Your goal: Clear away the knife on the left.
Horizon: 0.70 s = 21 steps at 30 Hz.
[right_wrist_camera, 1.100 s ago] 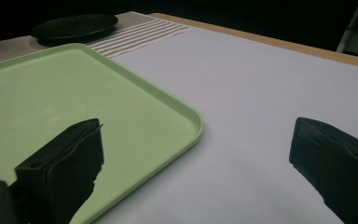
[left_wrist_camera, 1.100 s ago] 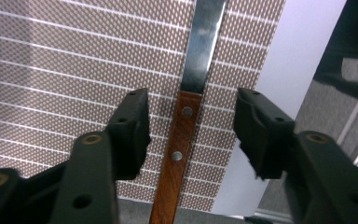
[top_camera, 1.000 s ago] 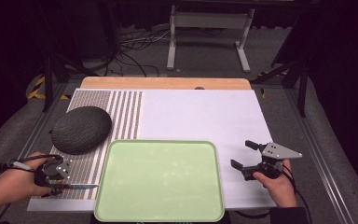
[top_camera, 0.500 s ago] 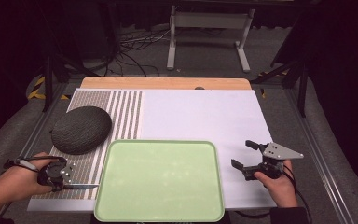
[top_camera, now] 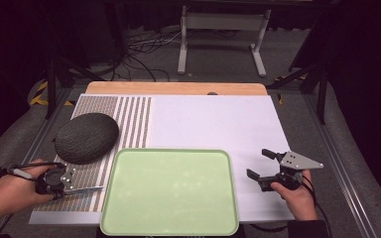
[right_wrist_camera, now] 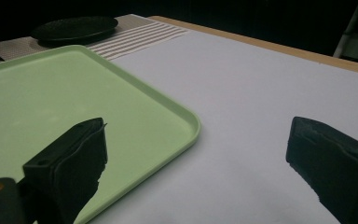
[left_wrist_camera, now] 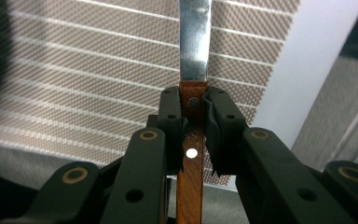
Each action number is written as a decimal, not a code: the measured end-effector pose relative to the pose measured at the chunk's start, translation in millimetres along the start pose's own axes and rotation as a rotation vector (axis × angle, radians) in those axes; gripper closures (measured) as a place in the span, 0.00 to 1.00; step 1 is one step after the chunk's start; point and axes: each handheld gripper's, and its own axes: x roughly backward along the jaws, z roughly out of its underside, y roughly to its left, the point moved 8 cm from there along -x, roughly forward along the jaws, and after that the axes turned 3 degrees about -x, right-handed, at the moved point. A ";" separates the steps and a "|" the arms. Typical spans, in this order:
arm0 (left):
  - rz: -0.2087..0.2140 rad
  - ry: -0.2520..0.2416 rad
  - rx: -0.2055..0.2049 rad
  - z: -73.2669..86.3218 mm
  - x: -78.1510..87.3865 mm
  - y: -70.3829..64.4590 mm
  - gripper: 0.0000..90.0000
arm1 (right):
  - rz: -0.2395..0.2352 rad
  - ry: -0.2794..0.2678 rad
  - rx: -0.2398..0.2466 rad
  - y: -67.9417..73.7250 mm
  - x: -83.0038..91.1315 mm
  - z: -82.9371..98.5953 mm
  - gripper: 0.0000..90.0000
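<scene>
- Striped mat [top_camera: 110,115] under the left gripper [top_camera: 54,181], now slightly nearer 7 o'clock than before.
- Its jaws clamp a knife [left_wrist_camera: 193,56], blade toward the green tray [top_camera: 129,208].
- Right gripper [top_camera: 263,166] unmoved, jaws wide, empty.

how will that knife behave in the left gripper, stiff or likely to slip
The knife looks stiff: a flat metal blade on a wooden handle. The left gripper clamps only the narrow handle near the blade, so it might pivot if pushed. Smooth wood could slip slightly.
</scene>
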 end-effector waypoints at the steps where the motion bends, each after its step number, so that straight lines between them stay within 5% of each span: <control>1: 0.003 -0.001 0.007 -0.1 1.3 0.2 0.86 | 0.001 -0.002 0.001 -0.5 0.7 -0.4 0.07; 7: 0.003 -0.066 0.169 -6.6 12.6 2.5 0.86 | 0.005 -0.001 -0.003 -1.3 1.1 -0.4 0.06; 10: -0.005 -0.093 0.217 -9.0 16.5 2.9 0.86 | 0.008 -0.005 -0.001 -1.5 1.4 -0.8 0.07; 20: 0.134 -0.208 0.412 -23.2 32.0 -4.5 0.86 | 0.012 -0.006 -0.002 -2.6 1.9 -0.8 0.07; 21: 0.124 -0.219 0.417 -24.6 33.4 -3.4 0.86 | 0.012 -0.007 -0.002 -2.5 2.0 -1.0 0.07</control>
